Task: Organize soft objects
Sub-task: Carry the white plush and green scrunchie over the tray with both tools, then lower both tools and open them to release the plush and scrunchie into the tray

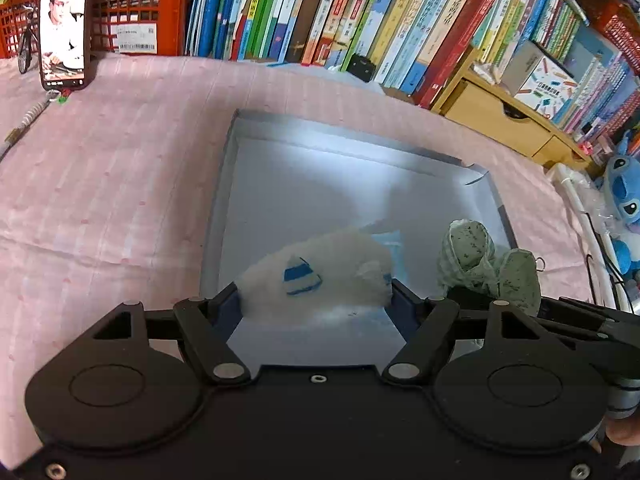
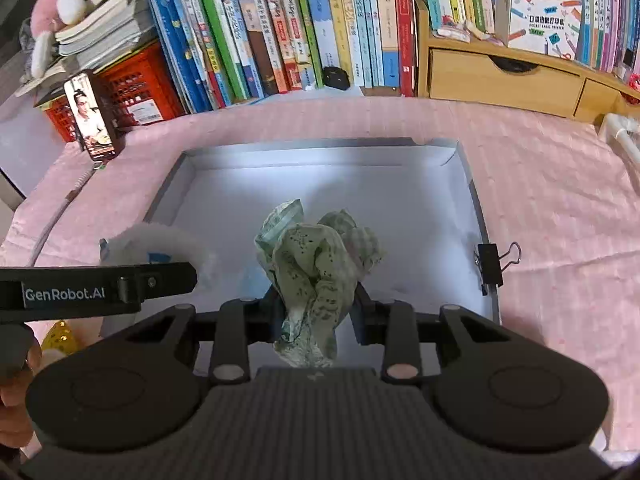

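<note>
Over the grey tray (image 1: 224,208), our left claw (image 1: 316,294) grips a fluffy white toy (image 1: 320,272) between wide-set fingers. From the right wrist, our right claw (image 2: 318,312) is clamped tight on a crumpled green cloth (image 2: 316,264) above the same tray (image 2: 476,208).

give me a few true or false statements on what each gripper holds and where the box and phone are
1. The left gripper holds a fluffy white soft toy with a blue striped patch between its fingers. True.
2. The right gripper is empty. False: it is shut on a crumpled green speckled cloth.
3. Both soft things are over the shallow grey cardboard box. True.
4. The box sits on bare wood. False: it sits on a pink cloth.
5. A black binder clip is on the box's right edge. True.
6. The upright phone has a dark screen. False: it is lit.
</note>
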Motion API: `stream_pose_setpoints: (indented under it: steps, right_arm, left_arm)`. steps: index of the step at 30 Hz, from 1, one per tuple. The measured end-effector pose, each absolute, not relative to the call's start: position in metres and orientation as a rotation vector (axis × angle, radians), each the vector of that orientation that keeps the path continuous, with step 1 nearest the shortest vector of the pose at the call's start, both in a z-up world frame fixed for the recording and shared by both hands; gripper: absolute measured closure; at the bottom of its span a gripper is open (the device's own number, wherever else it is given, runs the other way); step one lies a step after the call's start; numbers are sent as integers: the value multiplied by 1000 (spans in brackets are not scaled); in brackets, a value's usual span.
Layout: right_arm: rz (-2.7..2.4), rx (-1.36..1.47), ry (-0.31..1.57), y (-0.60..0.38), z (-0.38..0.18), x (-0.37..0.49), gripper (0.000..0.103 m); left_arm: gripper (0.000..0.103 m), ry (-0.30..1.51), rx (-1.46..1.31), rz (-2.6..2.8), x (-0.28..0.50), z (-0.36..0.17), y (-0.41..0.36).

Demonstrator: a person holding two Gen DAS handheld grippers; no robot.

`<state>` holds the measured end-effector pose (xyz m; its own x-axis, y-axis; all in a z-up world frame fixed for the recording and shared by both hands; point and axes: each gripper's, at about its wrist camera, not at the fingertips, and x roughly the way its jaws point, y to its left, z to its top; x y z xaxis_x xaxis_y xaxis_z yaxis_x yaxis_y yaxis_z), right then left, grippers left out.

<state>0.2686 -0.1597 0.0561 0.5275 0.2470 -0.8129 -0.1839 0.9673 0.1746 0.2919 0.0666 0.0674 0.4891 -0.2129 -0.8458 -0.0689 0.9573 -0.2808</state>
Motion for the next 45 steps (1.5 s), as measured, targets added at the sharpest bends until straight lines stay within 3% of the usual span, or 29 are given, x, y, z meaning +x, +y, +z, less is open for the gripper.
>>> stream_pose_setpoints:
  steps: [31, 35, 45]
  right_arm:
    - [146, 59, 1056, -170, 45, 285, 58]
    - [148, 71, 1045, -173, 47, 284, 45]
    - [159, 67, 1001, -176, 60, 276, 31]
  left_arm:
    - [31, 1132, -277, -108, 313, 51, 35]
    - [30, 1125, -286, -104, 311, 51, 38]
    - [21, 1082, -293, -105, 301, 64, 46]
